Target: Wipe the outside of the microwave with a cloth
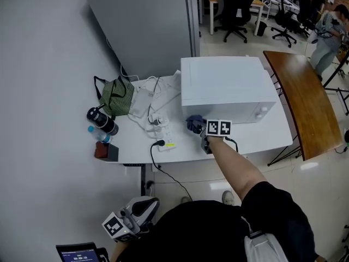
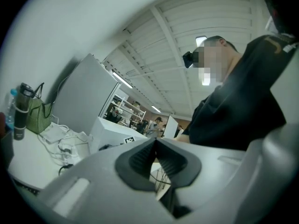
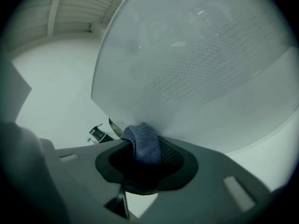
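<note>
Head view: biggest thing is the tall grey partition panel [image 1: 147, 21] up at 11 o'clock. Below it is the white rectangular desk [image 1: 262, 138]. A long brown wooden table [image 1: 305, 100] sits beside that at 3 o'clock.

The boxy white microwave [image 1: 226, 86] sits on the desk's right half, about 1 o'clock from the middle of the frame. In the right gripper view its front fills the top of the picture, and you can see the dotted mesh of the door window.

At 9 o'clock from the microwave there's a green striped fabric bag [image 1: 116, 96] with black straps. Between the two lies a tangle of white cables and a white power strip [image 1: 164, 136]. A black cylindrical bottle [image 1: 102, 121] lies on its side at 7 o'clock from the bag.

The left gripper [image 2: 155, 143] is way down at 7 o'clock, off the desk and close to the person's body. Its jaws are pinched together with nothing in them.

The right gripper [image 3: 147, 160] is out at the microwave's lower front-left corner. Its jaws are clamped on a small bunched-up blue cloth [image 1: 193, 123], and the cloth's top edge is right up against the microwave's front.
</note>
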{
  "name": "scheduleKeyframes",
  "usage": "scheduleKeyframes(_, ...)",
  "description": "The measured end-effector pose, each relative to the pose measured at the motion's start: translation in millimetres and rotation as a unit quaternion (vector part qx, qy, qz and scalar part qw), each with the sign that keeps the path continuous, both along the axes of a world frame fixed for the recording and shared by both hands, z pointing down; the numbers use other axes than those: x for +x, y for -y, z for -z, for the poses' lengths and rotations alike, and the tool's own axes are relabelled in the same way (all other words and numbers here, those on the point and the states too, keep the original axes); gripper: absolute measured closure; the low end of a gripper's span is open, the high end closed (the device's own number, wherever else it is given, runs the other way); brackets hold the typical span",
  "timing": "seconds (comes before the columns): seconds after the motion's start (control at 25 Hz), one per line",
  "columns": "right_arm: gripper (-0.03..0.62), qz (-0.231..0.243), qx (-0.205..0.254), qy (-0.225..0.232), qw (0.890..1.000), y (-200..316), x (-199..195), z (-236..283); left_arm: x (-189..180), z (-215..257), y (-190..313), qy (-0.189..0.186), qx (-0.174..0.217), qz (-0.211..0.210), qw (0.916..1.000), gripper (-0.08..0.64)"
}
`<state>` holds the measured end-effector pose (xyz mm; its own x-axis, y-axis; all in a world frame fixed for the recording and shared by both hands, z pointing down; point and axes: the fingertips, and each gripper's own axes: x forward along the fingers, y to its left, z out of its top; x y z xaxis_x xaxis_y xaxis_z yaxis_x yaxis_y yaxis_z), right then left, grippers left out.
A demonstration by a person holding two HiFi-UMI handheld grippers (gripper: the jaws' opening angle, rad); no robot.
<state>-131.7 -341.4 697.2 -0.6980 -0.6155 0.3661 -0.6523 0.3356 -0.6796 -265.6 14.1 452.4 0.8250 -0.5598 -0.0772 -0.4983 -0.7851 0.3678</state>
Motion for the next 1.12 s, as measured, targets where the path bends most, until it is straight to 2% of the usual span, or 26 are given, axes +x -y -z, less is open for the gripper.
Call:
scheduleKeyframes(0.16, 0.465, -0.057, 0.002, -0.002, 0.998, -4, 102, -1, 49, 3, 10, 0.007, 0.010, -0.028, 0.9995, 0.557)
scheduleKeyframes(0.4, 0.466, -0.142, 0.004, -0.011, 0.990, -12, 283, 3, 171, 25, 19, -0.003, 0.024, -0.072, 0.9971, 0.557)
scheduleKeyframes(0.48, 0.469, -0.149, 0.004, -0.008, 0.989, -17, 320, 3, 206, 27, 16, 0.000, 0.025, -0.083, 0.9962, 0.557)
scheduleKeyframes(0.56, 0.469, -0.144, -0.001, 0.000, 0.990, -23, 340, 3, 234, 28, 12, 0.004, 0.024, -0.091, 0.9955, 0.557)
scheduleKeyframes(0.68, 0.469, -0.176, -0.006, 0.015, 0.984, -23, 376, 2, 251, 32, 10, 0.006, 0.025, -0.093, 0.9953, 0.557)
scheduleKeyframes(0.84, 0.469, -0.226, 0.006, -0.003, 0.974, -26, 442, 8, 243, 30, 4, 0.007, 0.023, -0.087, 0.9960, 0.557)
scheduleKeyframes(0.88, 0.469, -0.221, 0.009, -0.007, 0.975, -30, 442, 11, 237, 28, 3, 0.005, 0.022, -0.084, 0.9962, 0.557)
scheduleKeyframes(0.96, 0.469, -0.180, 0.014, -0.015, 0.983, -41, 406, 11, 217, 26, 1, -0.002, 0.019, -0.079, 0.9967, 0.557)
scheduleKeyframes(1.04, 0.469, -0.113, 0.012, -0.017, 0.993, -51, 330, 4, 192, 24, 1, -0.013, 0.017, -0.074, 0.9971, 0.557)
scheduleKeyframes(1.12, 0.469, -0.050, 0.006, -0.006, 0.999, -59, 237, -4, 158, 20, 0, -0.017, 0.015, -0.067, 0.9975, 0.557)
